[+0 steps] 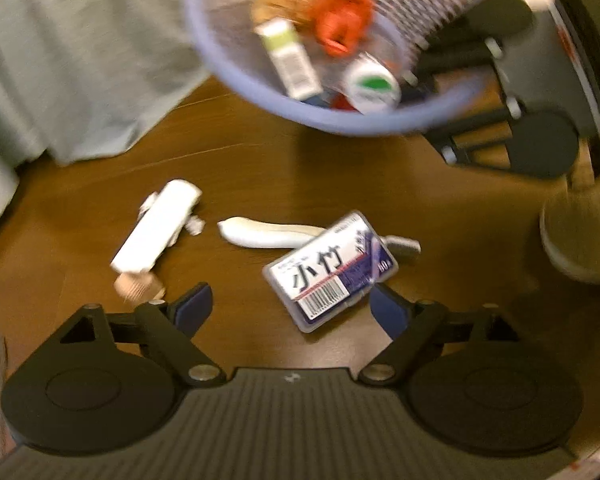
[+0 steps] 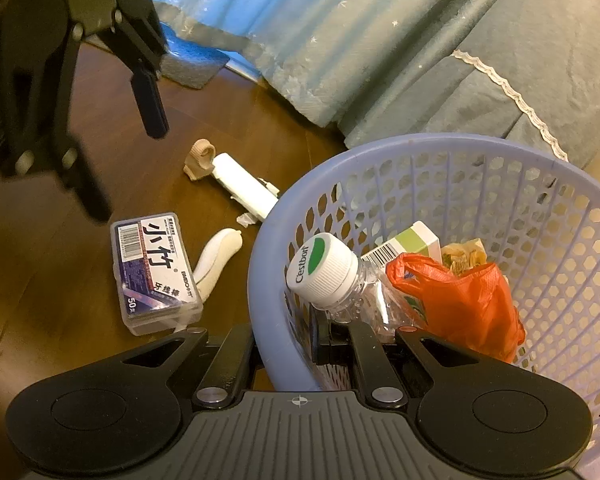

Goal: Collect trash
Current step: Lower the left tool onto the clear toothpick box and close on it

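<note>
left wrist: left claw (image 1: 290, 306) wide, angled down over floss box (image 1: 330, 270); right claw (image 2: 332, 340) clamps basket (image 2: 260, 280) rim.

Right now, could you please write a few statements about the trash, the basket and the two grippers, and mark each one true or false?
1. The floss box lies on the floor, outside the basket. True.
2. The left gripper is clamped on the floss box. False: its jaws stand open and hold nothing.
3. A capped bottle lies in the basket. True.
4. The orange bag lies on the floor. False: it is in the basket.
5. The right gripper grips the basket's rim. True.
</note>
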`<state>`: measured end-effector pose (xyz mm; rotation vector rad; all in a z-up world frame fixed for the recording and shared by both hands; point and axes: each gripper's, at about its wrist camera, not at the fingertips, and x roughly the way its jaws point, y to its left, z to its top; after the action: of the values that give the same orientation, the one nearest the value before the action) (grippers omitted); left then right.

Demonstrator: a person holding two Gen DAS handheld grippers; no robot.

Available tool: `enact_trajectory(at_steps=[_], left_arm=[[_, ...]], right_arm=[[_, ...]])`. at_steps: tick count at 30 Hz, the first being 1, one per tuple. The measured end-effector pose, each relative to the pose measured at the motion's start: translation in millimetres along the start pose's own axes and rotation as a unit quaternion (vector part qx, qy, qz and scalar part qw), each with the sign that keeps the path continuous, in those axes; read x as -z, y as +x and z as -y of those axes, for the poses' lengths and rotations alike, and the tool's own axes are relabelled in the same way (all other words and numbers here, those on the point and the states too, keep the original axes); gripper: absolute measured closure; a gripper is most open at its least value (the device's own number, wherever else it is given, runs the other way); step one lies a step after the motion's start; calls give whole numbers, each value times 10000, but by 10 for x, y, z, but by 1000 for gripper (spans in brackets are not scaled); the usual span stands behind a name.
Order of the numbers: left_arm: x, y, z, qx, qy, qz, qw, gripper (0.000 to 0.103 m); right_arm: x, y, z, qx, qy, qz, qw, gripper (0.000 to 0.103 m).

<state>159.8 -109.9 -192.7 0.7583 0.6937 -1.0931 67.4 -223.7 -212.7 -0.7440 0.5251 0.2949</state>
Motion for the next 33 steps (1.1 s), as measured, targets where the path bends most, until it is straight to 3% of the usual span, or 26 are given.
enact_trajectory(at_steps=[5,10,12,13,16,19,23,25,27,29,33], left_arm=[[-33,270,196,134,1100,-141,9937,19],[-133,463,205,282,1206,-140,9922,19],[-168,515,153,448,1036,-203,9934,25],[-182,536,123,547,935,-280,9937,37],[-174,548,-9,485,399,-526,9966,38],[-46,486,-175,190,-270,-803,9962,39],[280,275,-351,-251,-1000,-1132,9882,39],[478,146,-413,-461,-1291,-1156,9838,39],[661,4,-474,-597,-1682,-1012,9787,31],[732,-143,-491,-689,-1828,-789,9776,25],[876,-232,-467,-733,-1672,-727,9805,25]], right_arm=[[32,2,32,19,46,26,10000,98],[44,12,77,63,145,16,9999,98],[50,9,93,72,173,10,9998,98],[57,7,99,75,182,9,9998,98],[61,9,122,77,206,6,9998,98],[59,13,137,88,242,6,9997,98],[50,20,133,94,249,2,9996,98],[50,22,134,90,239,-3,9997,98],[53,23,139,91,230,-10,9997,98],[46,30,141,93,225,-26,9997,98],[37,43,126,103,187,-64,9998,97]])
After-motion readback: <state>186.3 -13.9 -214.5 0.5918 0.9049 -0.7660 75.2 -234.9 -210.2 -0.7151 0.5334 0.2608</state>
